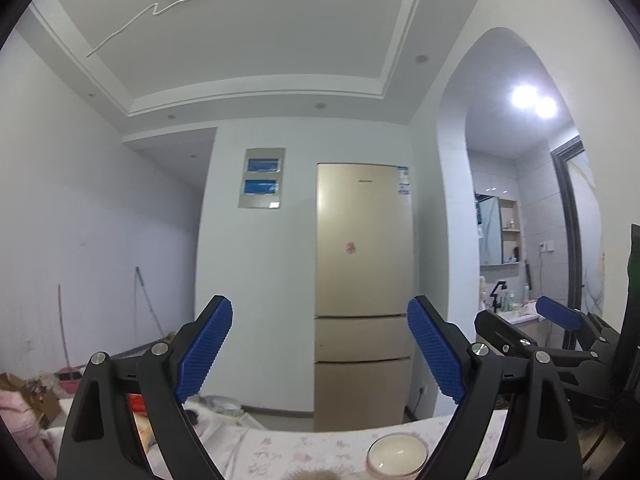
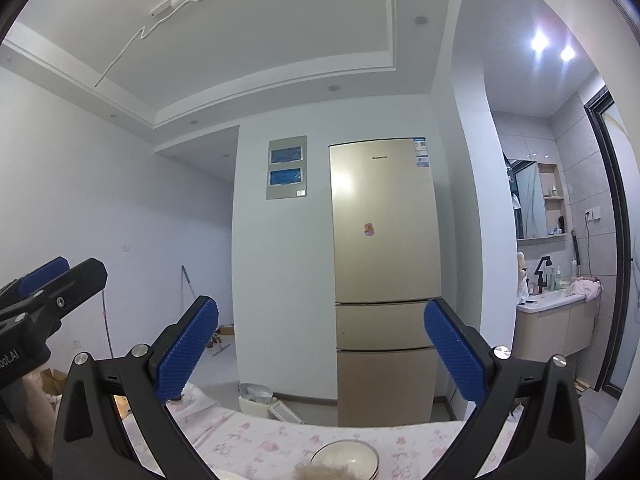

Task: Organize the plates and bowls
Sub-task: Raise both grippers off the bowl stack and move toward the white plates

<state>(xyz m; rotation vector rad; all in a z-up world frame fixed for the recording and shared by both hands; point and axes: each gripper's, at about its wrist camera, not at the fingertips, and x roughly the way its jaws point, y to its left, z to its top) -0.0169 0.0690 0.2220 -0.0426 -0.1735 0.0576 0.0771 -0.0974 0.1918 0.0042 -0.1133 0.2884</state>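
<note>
A pale glass bowl (image 1: 397,455) sits on the floral tablecloth (image 1: 312,452) at the bottom of the left wrist view, low between my fingers. The right wrist view shows a bowl (image 2: 345,458) on the same cloth (image 2: 256,440), with a fuzzy tan thing (image 2: 324,473) in front of it. My left gripper (image 1: 320,320) is open and empty, raised above the table and pointing at the room. My right gripper (image 2: 321,320) is open and empty, also raised. Each gripper shows at the edge of the other's view.
A gold fridge (image 1: 362,292) stands against the far wall behind the table. A washroom with a sink (image 2: 548,304) lies through the arch on the right. Boxes and a red item (image 1: 136,402) are at the left. A white bin (image 2: 256,398) stands on the floor.
</note>
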